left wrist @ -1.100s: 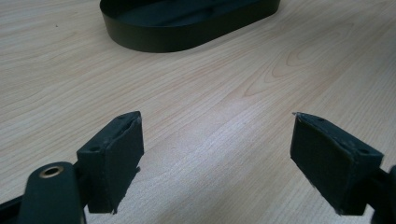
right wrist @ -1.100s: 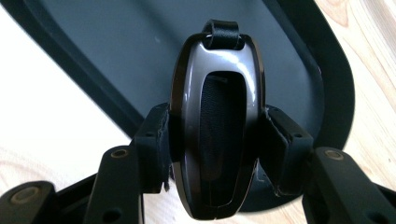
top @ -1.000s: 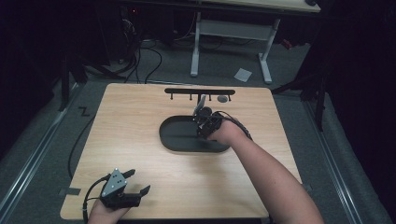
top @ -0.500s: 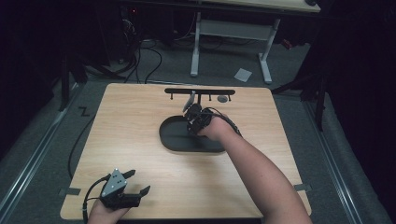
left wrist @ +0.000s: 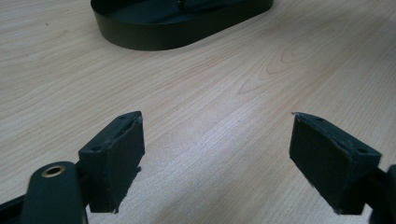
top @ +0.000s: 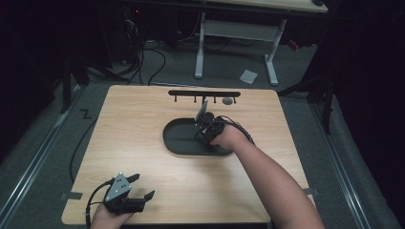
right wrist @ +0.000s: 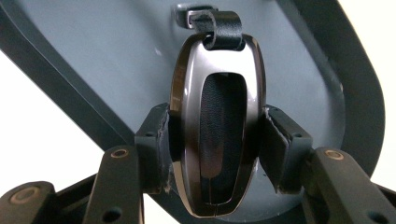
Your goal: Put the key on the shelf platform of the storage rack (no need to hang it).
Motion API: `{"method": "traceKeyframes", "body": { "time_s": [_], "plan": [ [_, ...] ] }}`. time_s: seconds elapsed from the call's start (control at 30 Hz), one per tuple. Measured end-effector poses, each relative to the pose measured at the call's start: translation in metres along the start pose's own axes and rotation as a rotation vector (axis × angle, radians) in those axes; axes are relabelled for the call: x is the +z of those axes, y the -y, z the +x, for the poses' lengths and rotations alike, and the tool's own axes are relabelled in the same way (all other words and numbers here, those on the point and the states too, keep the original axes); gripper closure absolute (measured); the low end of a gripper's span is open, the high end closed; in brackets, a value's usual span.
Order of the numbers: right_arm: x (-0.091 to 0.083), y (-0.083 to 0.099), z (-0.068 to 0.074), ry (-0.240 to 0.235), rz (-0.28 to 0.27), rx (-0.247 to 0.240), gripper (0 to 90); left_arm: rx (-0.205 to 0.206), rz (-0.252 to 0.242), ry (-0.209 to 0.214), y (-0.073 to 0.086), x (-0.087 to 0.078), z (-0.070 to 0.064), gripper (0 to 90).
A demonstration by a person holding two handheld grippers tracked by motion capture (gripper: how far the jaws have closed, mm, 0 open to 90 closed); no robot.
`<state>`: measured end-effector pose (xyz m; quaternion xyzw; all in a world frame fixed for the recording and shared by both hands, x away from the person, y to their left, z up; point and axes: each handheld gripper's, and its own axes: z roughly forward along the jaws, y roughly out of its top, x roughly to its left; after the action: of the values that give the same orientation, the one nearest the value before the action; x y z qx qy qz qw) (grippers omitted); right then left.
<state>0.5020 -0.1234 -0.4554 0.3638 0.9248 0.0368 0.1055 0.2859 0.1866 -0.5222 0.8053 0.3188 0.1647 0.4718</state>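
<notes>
Right hand: the right gripper (top: 206, 125) is held over the black tray (top: 177, 141), near the tray's far right part. The forearm comes up from the bottom right of the high view and slants toward the middle of the table (top: 138, 114).

Right tool: its two jaws press on both sides of a shiny dark key fob (right wrist: 217, 123). The grip is tight, with one pad on each long side.

Key fob: it is an oval shape with a dark middle part and a small black strap loop (right wrist: 223, 28) at its top end. In the right gripper view it stands up between the jaws, with the tray's grey floor behind it.

Left hand: the left gripper (top: 136, 187) sits low at the near left corner of the table, close to the front edge. It points toward the tray.

Left tool: its jaws stand wide apart with nothing between them. In the left gripper view there is bare wood under them.

Tray: it lies in the middle of the table and has a low wall all round.

Rack: a thin black bar with hooks (top: 204, 94) lies just past the tray, near the far edge.

Open room: there is lots of bare wood to the left of the tray and between the tray and the left gripper. The two grippers are well apart.
</notes>
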Motion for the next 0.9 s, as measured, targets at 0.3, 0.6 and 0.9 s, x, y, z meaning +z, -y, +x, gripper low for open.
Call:
{"method": "traceKeyframes", "body": {
  "time_s": [0.3, 0.6, 0.9],
  "plan": [
    [0.016, 0.015, -0.005, 0.014, 0.043, -0.003, 48.7, 0.004, 0.007, 0.004, 0.000, 0.002, -0.001, 18.7],
    [0.027, 0.017, -0.009, -0.001, 0.064, 0.026, 48.6, 0.002, 0.004, 0.000, 0.000, 0.002, 0.000, 18.7],
    [0.032, 0.015, -0.008, -0.014, 0.064, 0.047, 48.4, 0.004, 0.008, 0.000, 0.000, 0.002, -0.001, 18.7]
  ]
}}
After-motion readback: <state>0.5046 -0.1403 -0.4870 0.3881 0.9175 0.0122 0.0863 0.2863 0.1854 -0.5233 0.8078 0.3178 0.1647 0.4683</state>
